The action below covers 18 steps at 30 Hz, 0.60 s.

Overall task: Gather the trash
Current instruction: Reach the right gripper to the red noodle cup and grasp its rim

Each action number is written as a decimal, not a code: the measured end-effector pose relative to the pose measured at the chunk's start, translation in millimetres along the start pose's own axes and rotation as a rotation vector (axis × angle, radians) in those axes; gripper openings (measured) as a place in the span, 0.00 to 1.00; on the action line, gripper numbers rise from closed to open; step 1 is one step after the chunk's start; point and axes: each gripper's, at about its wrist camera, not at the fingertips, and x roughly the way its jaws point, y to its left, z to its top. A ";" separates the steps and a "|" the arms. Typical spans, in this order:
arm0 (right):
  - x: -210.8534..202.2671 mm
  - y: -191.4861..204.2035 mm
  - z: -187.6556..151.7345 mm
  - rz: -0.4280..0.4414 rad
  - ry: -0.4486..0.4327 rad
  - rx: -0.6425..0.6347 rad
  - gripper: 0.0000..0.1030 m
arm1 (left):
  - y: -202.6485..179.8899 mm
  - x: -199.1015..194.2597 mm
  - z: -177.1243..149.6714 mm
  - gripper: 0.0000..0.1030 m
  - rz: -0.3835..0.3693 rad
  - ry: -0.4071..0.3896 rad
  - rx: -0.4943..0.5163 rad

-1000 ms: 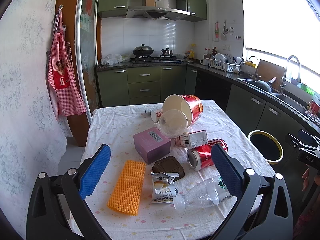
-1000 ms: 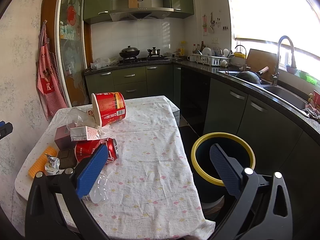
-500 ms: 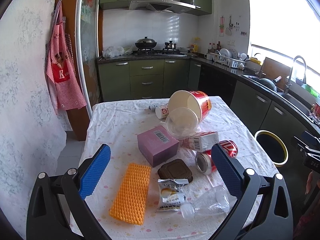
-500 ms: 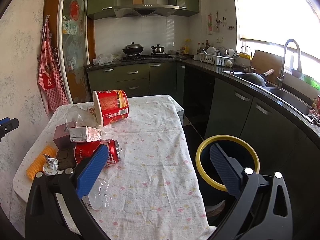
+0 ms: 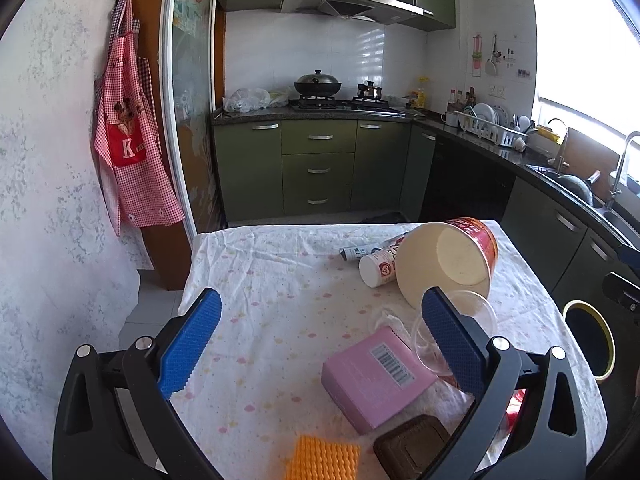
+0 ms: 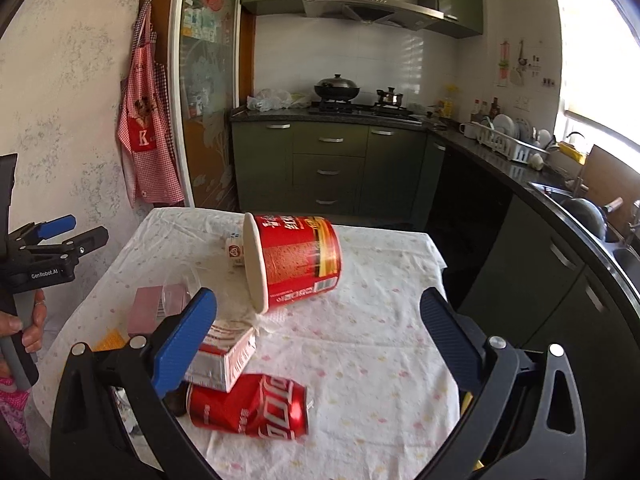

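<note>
Trash lies on a table with a white flowered cloth (image 5: 280, 280). A big red paper tub (image 6: 300, 260) lies on its side; it also shows in the left wrist view (image 5: 448, 260). Near it are a crushed red can (image 6: 256, 412), a small carton (image 6: 224, 360), a pink box (image 5: 376, 376), a clear plastic cup (image 5: 456, 328), a brown lid (image 5: 412, 448), an orange sponge (image 5: 324, 460) and a small white bottle (image 5: 376, 268). My left gripper (image 5: 320, 344) is open above the table's near left. My right gripper (image 6: 316, 340) is open above the can and carton, empty.
A black bin with a yellow rim (image 5: 588, 340) stands on the floor right of the table. Green cabinets and a dark counter (image 5: 520, 156) run along the back and right. A red checked apron (image 5: 132, 140) hangs on the left wall.
Both grippers moved forward and lower over the table. The right gripper swung left from the bin toward the can and tub. Both stay open.
</note>
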 end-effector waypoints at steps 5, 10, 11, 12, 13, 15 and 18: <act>68.2 20.9 24.6 -0.017 0.085 -0.061 0.92 | 14.2 44.2 7.8 0.97 0.000 0.000 -0.026; 114.7 40.9 29.2 -0.028 0.151 -0.122 0.85 | 32.1 82.9 4.4 0.97 -0.024 0.019 -0.095; 122.6 44.2 29.6 -0.037 0.158 -0.132 0.83 | 33.8 88.4 1.2 0.97 -0.031 0.029 -0.103; 129.9 46.4 29.5 -0.052 0.164 -0.145 0.81 | 35.2 93.7 -0.5 0.97 -0.038 0.042 -0.107; 137.2 47.1 29.3 -0.071 0.170 -0.157 0.80 | 35.1 96.5 -3.4 0.97 -0.045 0.052 -0.104; 146.4 42.2 29.8 -0.105 0.169 -0.161 0.78 | 33.0 98.9 -7.9 0.97 -0.043 0.053 -0.091; 150.2 25.6 31.7 -0.136 0.146 -0.130 0.78 | 30.5 99.9 -12.2 0.97 -0.045 0.047 -0.082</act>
